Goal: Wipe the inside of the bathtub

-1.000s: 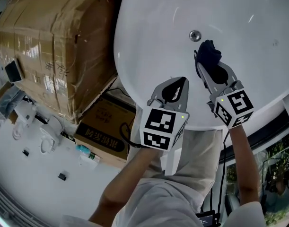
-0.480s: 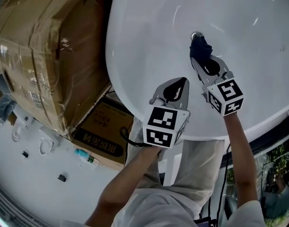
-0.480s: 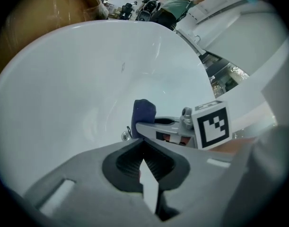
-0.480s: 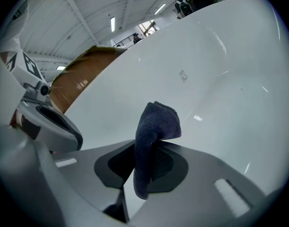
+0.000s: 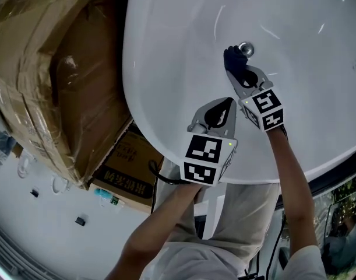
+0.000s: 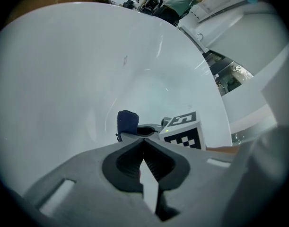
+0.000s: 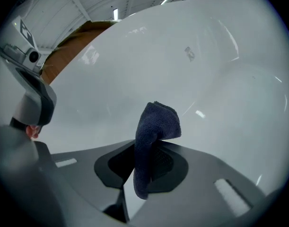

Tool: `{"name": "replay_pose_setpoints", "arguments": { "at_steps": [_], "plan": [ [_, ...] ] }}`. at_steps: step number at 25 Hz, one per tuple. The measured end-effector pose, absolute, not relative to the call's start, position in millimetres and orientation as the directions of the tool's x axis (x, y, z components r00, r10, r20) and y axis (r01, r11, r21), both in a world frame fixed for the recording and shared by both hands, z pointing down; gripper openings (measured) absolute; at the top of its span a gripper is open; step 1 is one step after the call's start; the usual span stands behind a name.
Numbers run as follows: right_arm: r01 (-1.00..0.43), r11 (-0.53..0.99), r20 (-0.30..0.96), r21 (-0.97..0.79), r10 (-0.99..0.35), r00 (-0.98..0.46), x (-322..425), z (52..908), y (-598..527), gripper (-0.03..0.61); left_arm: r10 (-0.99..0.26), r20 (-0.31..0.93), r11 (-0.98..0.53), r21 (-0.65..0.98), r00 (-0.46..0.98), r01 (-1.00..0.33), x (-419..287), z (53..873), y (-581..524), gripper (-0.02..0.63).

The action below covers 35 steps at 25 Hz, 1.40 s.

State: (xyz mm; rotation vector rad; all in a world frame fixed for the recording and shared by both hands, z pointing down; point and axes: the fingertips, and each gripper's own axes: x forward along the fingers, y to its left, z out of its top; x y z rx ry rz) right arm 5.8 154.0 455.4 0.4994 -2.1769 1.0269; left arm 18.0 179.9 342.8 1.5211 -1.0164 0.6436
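Head view: the right forearm stretches over the rim of the white bathtub (image 5: 166,51), carrying the right gripper (image 5: 235,69) and its dark blue cloth (image 5: 231,58) just beside the drain (image 5: 246,49); the left arm is bent, with the left gripper (image 5: 221,105) above the near rim. Left gripper view: the jaws meet, with nothing between them; the cloth shows beyond. Right gripper view: the jaws clamp the folded cloth, which stands up against the tub's inner wall.

The bathtub (image 5: 178,45) is glossy white, with a silvery drain (image 5: 245,49). The cloth (image 7: 156,126) is dark navy. The left hand-held gripper (image 6: 143,151) and the right hand-held gripper (image 7: 143,161) are grey with black pads, each bearing a white cube (image 5: 204,156) patterned with black squares. The cardboard box (image 5: 55,86) is brown.
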Motion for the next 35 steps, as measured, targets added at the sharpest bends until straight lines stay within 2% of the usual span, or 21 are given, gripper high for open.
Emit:
{"name": "replay_pose_setpoints", "arguments": {
  "at_steps": [15,23,29,35],
  "plan": [
    [-0.567,0.634,0.765,-0.525,0.060,-0.641,-12,563,171,0.054,-0.226,0.861,0.053,0.478,0.456,-0.877,13,380,184,-0.002],
    [-0.525,0.650,0.744,-0.549,0.094,-0.661,-22,587,168,0.054,-0.220,0.871,0.060,0.461,0.439,-0.885,6,396,186,-0.002],
    [-0.567,0.616,0.751,-0.547,0.064,-0.657,-16,606,151,0.052,-0.219,0.874,0.068,0.457,0.434,-0.887,3,403,186,-0.002],
    [-0.536,0.611,0.745,-0.583,0.137,-0.653,-30,619,158,0.052,-0.222,0.875,0.068,0.454,0.431,-0.888,-2,403,182,-0.002]
  ]
}}
